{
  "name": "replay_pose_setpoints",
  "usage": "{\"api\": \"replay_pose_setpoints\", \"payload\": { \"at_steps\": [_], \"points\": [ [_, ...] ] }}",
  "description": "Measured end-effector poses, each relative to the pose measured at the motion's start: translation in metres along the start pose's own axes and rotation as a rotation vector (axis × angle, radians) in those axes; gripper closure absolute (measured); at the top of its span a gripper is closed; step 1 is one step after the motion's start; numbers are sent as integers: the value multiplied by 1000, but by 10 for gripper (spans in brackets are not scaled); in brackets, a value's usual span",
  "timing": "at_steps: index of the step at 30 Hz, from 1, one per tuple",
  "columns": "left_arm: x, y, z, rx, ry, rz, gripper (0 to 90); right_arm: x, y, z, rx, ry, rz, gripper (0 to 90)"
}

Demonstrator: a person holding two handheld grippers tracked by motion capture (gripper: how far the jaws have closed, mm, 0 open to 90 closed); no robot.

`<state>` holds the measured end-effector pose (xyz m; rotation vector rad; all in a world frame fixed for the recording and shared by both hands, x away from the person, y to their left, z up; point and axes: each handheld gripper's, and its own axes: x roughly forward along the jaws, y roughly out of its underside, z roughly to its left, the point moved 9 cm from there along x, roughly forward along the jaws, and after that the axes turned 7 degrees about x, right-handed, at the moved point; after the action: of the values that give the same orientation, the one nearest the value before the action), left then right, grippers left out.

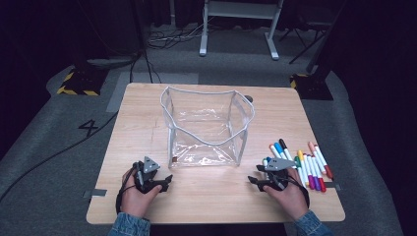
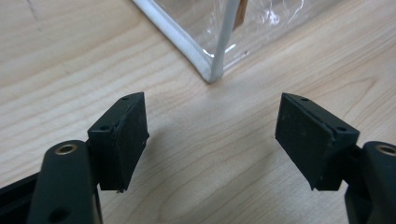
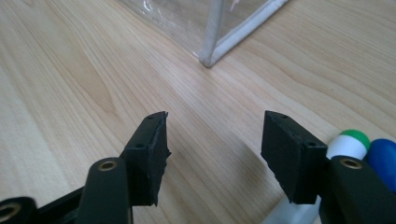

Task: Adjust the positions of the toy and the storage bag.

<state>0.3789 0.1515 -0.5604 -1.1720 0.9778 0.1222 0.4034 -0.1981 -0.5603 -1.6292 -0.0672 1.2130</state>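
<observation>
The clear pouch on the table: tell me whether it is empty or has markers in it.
Empty. In the high view the clear pouch stands open-topped with only bare plastic inside; the markers all lie on the table to its right.

Grey carpet floor (image 1: 44,142), dark room

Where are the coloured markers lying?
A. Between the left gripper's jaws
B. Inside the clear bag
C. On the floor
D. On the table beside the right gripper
D: the markers lie in a row on the table, right beside the right gripper.
</observation>
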Motion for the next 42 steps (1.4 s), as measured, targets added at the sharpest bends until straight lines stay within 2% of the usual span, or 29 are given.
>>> {"api": "replay_pose_setpoints", "payload": {
  "at_steps": [2,6,9,10,13,16,18,20,22,23,25,26,27,28,29,30,31,35,36,37,38,39,40,41,42],
  "points": [
    [-4,-4,0,0,4,-1,267,-4,-5,2,11,-21,-12,403],
    [-17,-17,-1,23,19,4,271,-10,-15,-1,11,-31,-12,397],
    [-22,-24,-1,25,28,0,271,-16,-25,-2,14,-43,-23,393],
    [-26,-30,1,23,30,-9,272,-19,-30,-3,13,-46,-28,393],
    [-28,-37,3,17,28,-20,272,-22,-38,-3,14,-51,-31,393],
    [-27,-46,1,27,50,-36,296,-25,-54,-7,11,-54,-34,393],
    [-26,-48,0,30,55,-40,337,-25,-62,-11,12,-50,-42,394],
    [-24,-53,-1,34,65,-50,491,-24,-67,-13,20,-54,-49,395],
    [-22,-58,0,41,71,-57,583,-19,-75,-15,36,-77,-51,410],
    [-19,-62,0,57,74,-63,673,-15,-78,-15,36,-87,-50,426],
    [-18,-63,1,60,68,-67,803,-12,-81,-14,29,-93,-51,449],
    [-16,-63,0,63,64,-54,865,-6,-85,-9,12,-117,-60,515],
    [-16,-63,0,63,64,-54,869,-6,-85,-9,12,-117,-60,515],
    [-16,-62,-1,76,59,-52,871,-1,-89,-3,-18,-144,-57,615],
    [-17,-62,-1,80,55,-52,873,1,-90,-1,-34,-149,-58,687],
    [-17,-62,-1,86,52,-53,873,1,-90,-1,-34,-149,-58,687],
    [-18,-60,-2,77,62,-59,874,3,-92,4,-60,-154,-44,865],
    [-23,-57,-7,82,79,-53,875,1,-91,6,-74,-135,-30,877],
    [-27,-53,-14,102,103,-54,875,-4,-88,8,-90,-131,-20,877],
    [-27,-53,-14,102,103,-54,875,-4,-88,8,-90,-131,-20,877],
    [-32,-49,-23,126,125,-55,875,-12,-83,11,-93,-134,-10,877],
    [-32,-49,-23,126,125,-55,875,-12,-83,11,-93,-134,-10,877],
    [-38,-44,-33,149,144,-53,875,-22,-75,15,-88,-148,-5,877],
    [-38,-44,-33,149,144,-53,875,-22,-75,15,-88,-148,-5,877],
    [-45,-39,-45,177,173,-46,874,-32,-67,20,-85,-163,1,877]
  ]
}}
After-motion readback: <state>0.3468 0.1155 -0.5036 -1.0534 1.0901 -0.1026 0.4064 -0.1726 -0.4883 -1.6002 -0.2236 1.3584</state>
